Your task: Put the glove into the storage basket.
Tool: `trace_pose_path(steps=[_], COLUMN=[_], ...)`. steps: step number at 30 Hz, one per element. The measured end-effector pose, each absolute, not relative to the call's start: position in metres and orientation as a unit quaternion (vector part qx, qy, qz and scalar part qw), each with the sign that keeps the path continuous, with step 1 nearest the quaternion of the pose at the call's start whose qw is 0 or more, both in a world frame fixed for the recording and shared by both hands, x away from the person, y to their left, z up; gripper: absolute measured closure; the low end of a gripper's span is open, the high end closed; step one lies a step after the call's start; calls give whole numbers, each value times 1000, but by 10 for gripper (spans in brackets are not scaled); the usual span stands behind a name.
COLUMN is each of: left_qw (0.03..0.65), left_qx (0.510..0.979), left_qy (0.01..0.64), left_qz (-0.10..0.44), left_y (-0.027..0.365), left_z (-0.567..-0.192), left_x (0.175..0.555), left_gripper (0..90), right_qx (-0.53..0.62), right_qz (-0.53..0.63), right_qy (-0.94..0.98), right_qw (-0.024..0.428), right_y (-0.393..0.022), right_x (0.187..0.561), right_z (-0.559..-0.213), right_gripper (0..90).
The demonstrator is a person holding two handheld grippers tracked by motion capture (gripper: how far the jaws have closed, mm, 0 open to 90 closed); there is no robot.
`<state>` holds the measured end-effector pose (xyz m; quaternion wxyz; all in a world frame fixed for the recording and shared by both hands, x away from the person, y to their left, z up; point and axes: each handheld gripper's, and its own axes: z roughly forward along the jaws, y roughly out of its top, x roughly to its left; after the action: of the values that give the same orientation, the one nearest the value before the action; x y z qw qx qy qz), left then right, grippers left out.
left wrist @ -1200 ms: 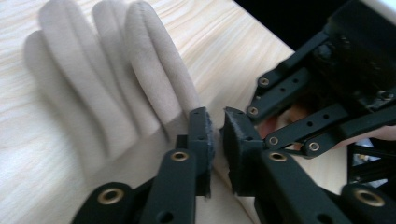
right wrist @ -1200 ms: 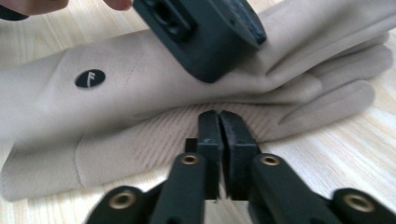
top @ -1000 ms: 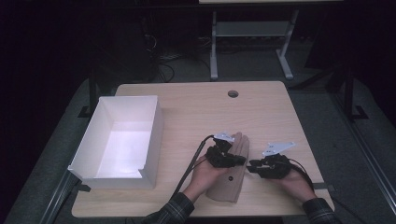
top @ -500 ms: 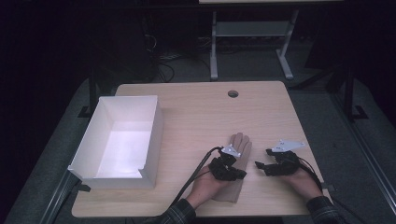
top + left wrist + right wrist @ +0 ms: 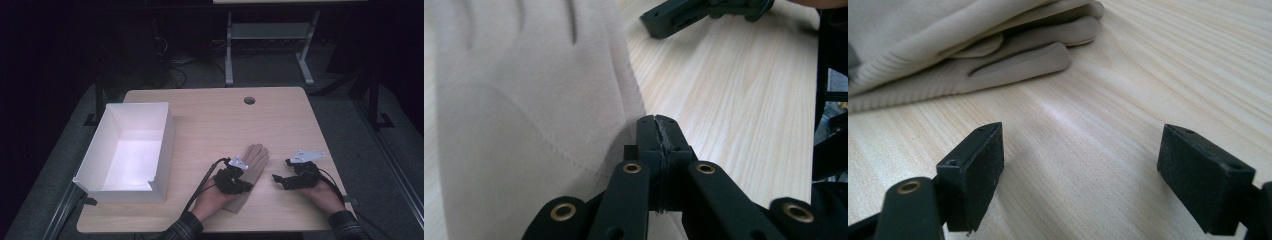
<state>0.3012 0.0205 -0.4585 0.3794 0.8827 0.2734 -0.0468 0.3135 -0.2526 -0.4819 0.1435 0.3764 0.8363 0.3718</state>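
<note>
While the left gripper (image 5: pixel 243 186) is keeping its jaws pressed together at the edge of the flat beige fabric glove (image 5: pixel 250 172), no cloth is visibly pinched between them. Glove is lying on the light wooden counter (image 5: pixel 210 120), spreading left of those jaws in the left gripper view. Right gripper (image 5: pixel 276 178) jaws, just having been opening, are standing wide apart over bare wood, glove fingers lying beyond them.
</note>
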Motion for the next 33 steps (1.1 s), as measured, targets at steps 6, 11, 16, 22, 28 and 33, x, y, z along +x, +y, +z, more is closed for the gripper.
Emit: trace_pose_path(steps=[6, 11, 16, 22, 28, 33], left_qw=[369, 355, 365, 373, 369, 348], left_qx=[887, 895, 896, 898, 900, 911], left_qy=[276, 268, 251, 233, 228, 215], left_qz=[-34, -19, -13, 22, 49, 49], left_y=[40, 53, 55, 56, 50, 41], left_z=[-455, -451, -439, -423, -431, -443], left_x=[300, 299, 302, 314, 330, 333], left_gripper=[891, 888, 790, 539, 292, 141], right_qx=[376, 376, 376, 376, 376, 376], right_qz=[372, 372, 372, 372, 371, 371], right_qy=[836, 836, 836, 836, 837, 837], right_qw=[143, 144, 144, 144, 144, 144], right_y=[-253, -253, -253, -253, -253, -253], right_x=[313, 313, 313, 313, 313, 313], right_z=[-482, -482, -482, -482, -482, -482], right_gripper=[180, 180, 180, 180, 180, 180])
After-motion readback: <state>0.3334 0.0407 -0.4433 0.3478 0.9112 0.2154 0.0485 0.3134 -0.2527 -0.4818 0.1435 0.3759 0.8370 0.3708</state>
